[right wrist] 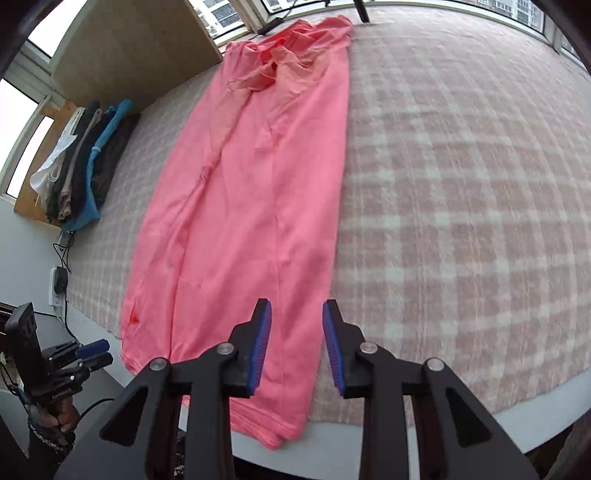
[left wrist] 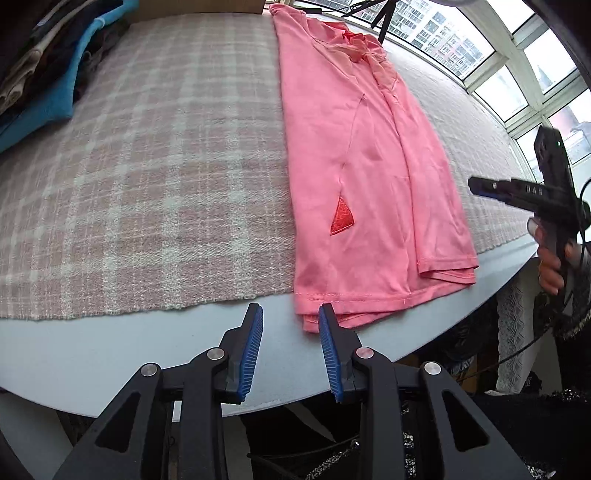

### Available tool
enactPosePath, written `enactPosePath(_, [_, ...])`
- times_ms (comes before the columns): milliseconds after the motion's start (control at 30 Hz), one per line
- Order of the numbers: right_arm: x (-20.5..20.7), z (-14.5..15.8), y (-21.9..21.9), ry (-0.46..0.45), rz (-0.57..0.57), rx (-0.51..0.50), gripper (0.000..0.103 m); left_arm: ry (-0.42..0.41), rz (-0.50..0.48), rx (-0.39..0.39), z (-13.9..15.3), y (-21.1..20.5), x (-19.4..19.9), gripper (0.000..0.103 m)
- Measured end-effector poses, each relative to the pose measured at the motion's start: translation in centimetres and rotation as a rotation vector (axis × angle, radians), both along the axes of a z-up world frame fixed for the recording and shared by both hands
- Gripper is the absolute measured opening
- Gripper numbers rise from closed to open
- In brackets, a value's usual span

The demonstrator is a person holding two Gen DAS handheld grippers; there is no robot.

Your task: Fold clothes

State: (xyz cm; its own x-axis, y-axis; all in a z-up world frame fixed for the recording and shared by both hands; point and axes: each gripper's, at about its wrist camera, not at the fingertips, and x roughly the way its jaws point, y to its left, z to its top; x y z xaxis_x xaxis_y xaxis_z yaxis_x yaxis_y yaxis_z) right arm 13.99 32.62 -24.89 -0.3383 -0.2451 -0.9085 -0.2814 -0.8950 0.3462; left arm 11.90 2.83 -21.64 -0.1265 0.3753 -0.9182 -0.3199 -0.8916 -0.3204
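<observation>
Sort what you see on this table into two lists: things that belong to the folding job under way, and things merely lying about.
Belongs to the job:
pink garment, folded lengthwise
left tool, open
right tool, open
checked cloth under the garment

Lying about:
stack of folded clothes
tripod leg
cables

The shirt (left wrist: 354, 177) is coral pink, with a red mesh triangle (left wrist: 341, 220) low in the frame and a darker orange-red collar lining at the top. The cloth (left wrist: 147, 166) under it is a pale pink and white plaid. The table (left wrist: 110, 354) edge at the bottom is light grey-blue. At upper left, a pile (left wrist: 48, 70) shows bright blue, black, brown and beige. Both grippers (left wrist: 290, 347) (right wrist: 296, 343) are black with blue ribbed pads (left wrist: 251, 354).
</observation>
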Motion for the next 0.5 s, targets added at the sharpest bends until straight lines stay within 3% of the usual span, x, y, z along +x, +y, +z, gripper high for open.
enactPosePath(100, [2.6,-1.1,-0.4,-0.027,-0.027,-0.03,0.029,-0.015,-0.032,0.028,-0.6,1.6,-0.5,0.029])
enactPosePath(233, [3.8,-1.8,-1.6,-0.034,-0.02,-0.024,0.029,-0.045,-0.104,0.003,-1.6,3.6,-0.9,0.028])
enactPosePath(300, [3.8,-1.9,-2.2,-0.033,-0.005,-0.015,0.03,-0.044,-0.131,-0.01,-2.0,4.3,-1.0,0.022])
enactPosePath(367, [3.8,-1.9,-2.8,-0.032,0.014,0.006,0.032,-0.068,-0.148,0.0,-2.3,4.6,-1.1,0.008])
enactPosePath(500, [3.6,-1.9,-3.5,-0.034,0.055,0.01,0.038,-0.079,-0.153,0.014,-2.7,4.7,-1.4,0.005])
